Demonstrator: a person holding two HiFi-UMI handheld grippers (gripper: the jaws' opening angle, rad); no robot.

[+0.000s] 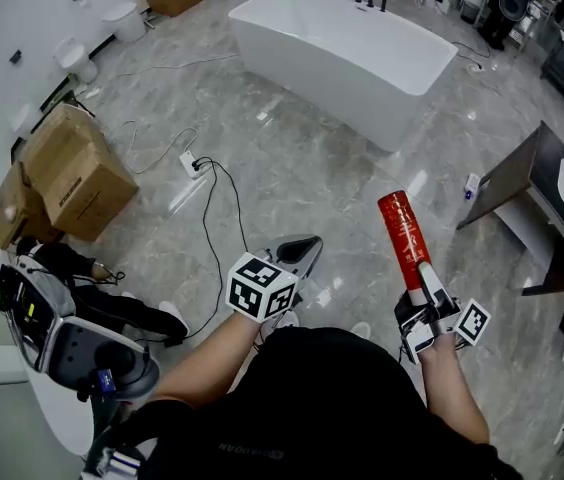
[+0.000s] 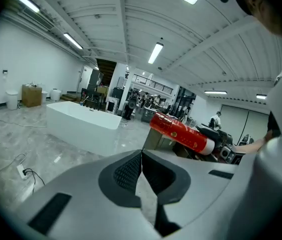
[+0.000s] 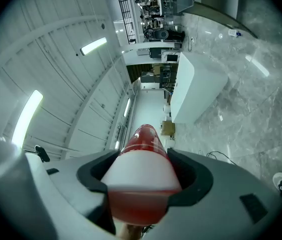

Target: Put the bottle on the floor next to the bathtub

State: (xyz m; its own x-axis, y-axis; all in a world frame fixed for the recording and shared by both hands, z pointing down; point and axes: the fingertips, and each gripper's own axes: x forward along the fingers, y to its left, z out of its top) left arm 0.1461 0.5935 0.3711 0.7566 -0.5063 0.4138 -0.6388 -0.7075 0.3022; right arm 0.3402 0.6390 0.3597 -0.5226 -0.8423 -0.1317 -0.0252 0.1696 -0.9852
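The bottle [image 1: 402, 233] is a red cylinder with a white end. My right gripper [image 1: 424, 278] is shut on that white end and holds the bottle up over the grey marble floor, red end pointing away from me. In the right gripper view the bottle [image 3: 141, 154] fills the gap between the jaws of the right gripper [image 3: 141, 176]. The white bathtub [image 1: 342, 48] stands on the floor well ahead, and also shows as the bathtub [image 2: 81, 124] and bathtub [image 3: 196, 84]. My left gripper [image 1: 307, 245] hangs at the middle, shut and empty; its pads meet in the view of the left gripper [image 2: 141, 156].
Cardboard boxes [image 1: 72, 173] stand at the left, with a power strip and trailing cable [image 1: 194, 165] on the floor between them and me. A dark table [image 1: 532, 183] is at the right, a small bottle [image 1: 472, 186] beside it. A wheeled machine [image 1: 62, 338] sits at lower left.
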